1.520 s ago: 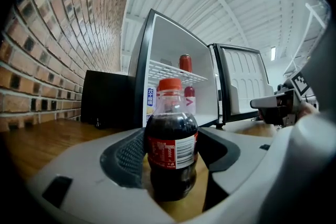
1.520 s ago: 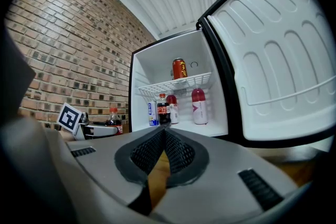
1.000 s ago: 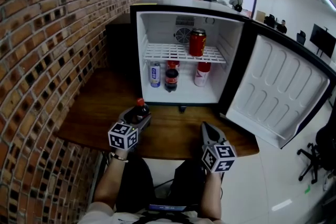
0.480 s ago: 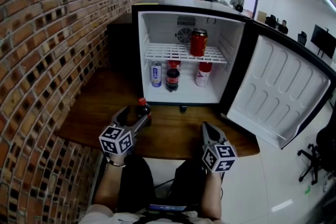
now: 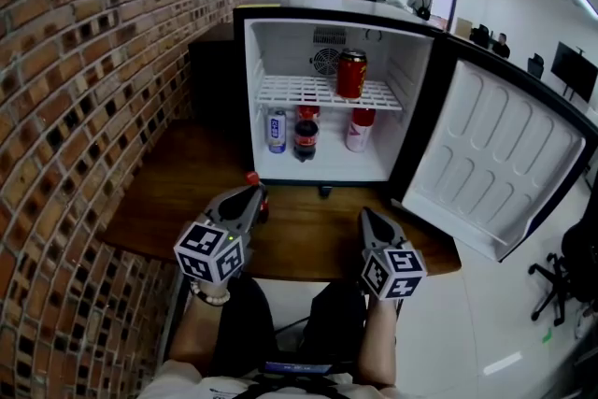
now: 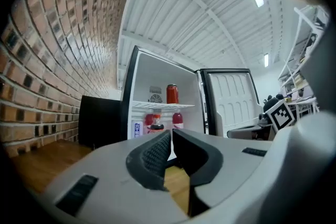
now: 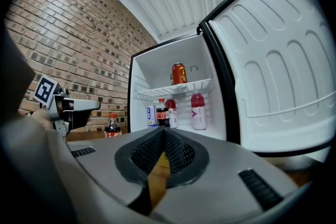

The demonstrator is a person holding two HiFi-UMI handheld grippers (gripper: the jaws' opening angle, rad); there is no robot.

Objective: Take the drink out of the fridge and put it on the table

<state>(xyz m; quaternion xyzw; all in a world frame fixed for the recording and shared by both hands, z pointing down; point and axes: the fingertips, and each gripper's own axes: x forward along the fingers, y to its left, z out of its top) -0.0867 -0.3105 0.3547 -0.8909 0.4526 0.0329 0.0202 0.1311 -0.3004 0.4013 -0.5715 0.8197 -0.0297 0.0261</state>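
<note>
A small cola bottle (image 5: 253, 178) with a red cap stands upright on the wooden table (image 5: 308, 243); in the head view my left gripper hides most of it. It shows whole in the right gripper view as the cola bottle (image 7: 112, 126). My left gripper (image 5: 252, 194) hangs just before the bottle, apart from it. Its jaws have just been closing and meet with nothing between them, as my left gripper (image 6: 170, 136) shows in its own view. My right gripper (image 5: 366, 218) rests level at the table's near right, shut and empty. It appears again as my right gripper (image 7: 164, 134).
The mini fridge (image 5: 332, 33) stands open at the table's back, its door (image 5: 495, 163) swung out right. Inside are a red can (image 5: 351, 75) on the wire shelf and a cola bottle (image 5: 306, 139), a blue-white can (image 5: 276, 132) and a pink bottle (image 5: 360, 132) below. A brick wall (image 5: 84, 79) runs along the left.
My left gripper let go of the cola bottle, opened wide, then rose and drew back toward me with its jaws shut. The bottle stays on the table. The right gripper has not moved.
</note>
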